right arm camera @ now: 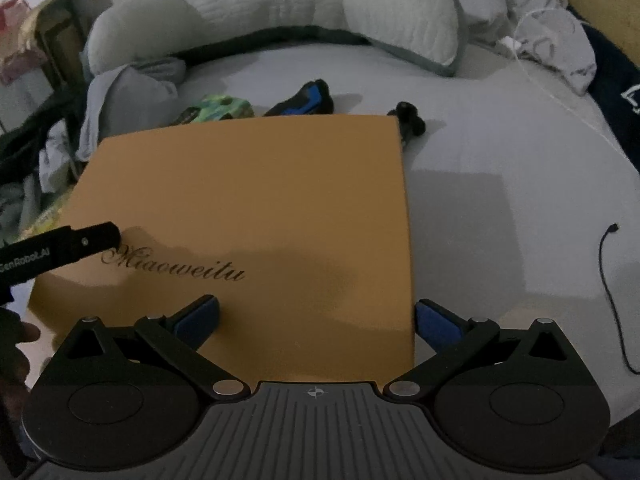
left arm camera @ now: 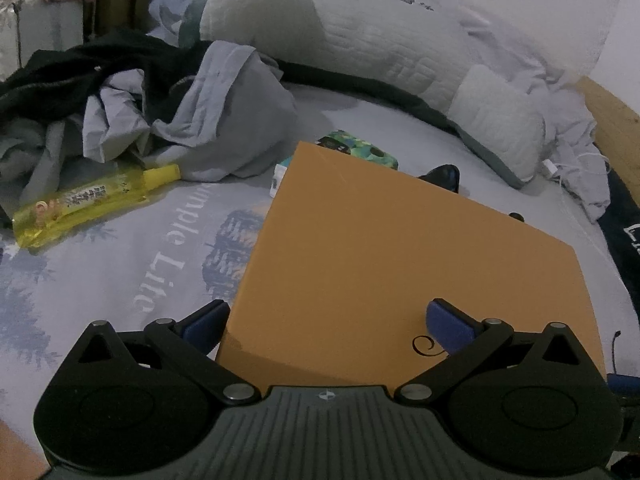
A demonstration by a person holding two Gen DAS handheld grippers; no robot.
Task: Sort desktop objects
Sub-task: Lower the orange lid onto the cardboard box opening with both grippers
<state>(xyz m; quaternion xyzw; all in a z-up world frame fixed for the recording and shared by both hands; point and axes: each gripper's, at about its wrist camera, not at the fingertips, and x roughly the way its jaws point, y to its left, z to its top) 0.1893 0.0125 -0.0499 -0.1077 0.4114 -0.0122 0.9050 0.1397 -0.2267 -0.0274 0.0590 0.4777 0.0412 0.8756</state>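
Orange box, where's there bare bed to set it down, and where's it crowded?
Free: bare sheet right of the orange box, between it and the black cable. Also the printed sheet between the box and the yellow bottle. Crowded: behind the box, by the green packet and clothes pile.

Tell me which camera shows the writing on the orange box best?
The right wrist view: the script lettering on the orange box reads "Miaoweitu" almost whole there. The left wrist view shows only one curl of it, beside a blue finger pad; the rest is hidden or out of frame.
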